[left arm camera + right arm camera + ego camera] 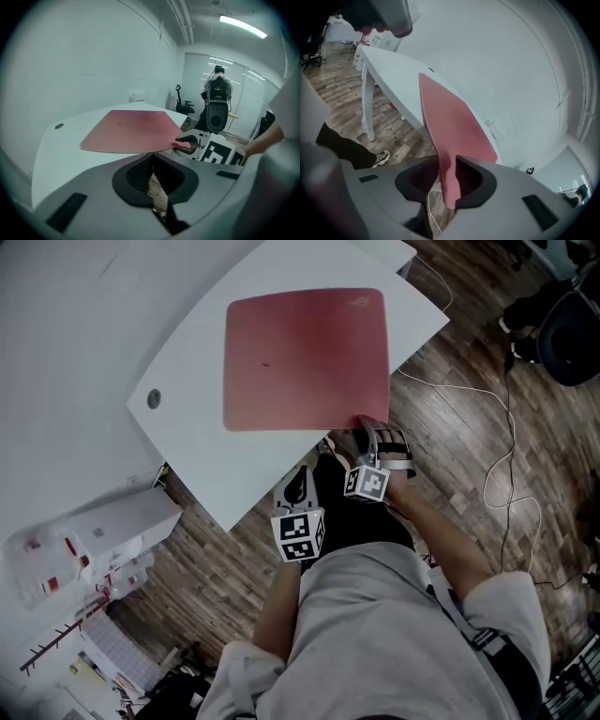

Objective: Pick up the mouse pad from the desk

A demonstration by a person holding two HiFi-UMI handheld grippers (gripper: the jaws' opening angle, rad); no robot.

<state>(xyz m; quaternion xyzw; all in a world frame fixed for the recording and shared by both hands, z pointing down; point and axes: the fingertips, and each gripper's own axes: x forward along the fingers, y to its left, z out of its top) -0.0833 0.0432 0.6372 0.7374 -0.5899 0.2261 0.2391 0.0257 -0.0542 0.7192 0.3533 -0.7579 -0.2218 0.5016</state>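
Now your right tongs (367, 432) are clenched on the near corner of the pad (305, 357), which otherwise lies flat on the table (202, 456) by its edge. Your left tongs (302, 482) are closed on nothing, just off that edge. Expect the pad to be light, thin and floppy. It will likely droop from one corner, so keep a deep bite and consider a second hold along the near edge.

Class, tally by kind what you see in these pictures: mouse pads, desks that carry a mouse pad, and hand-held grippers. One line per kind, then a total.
mouse pad, red: 1
desk, white, under the mouse pad: 1
hand-held grippers: 2 (left hand-held gripper, right hand-held gripper)
Total: 4
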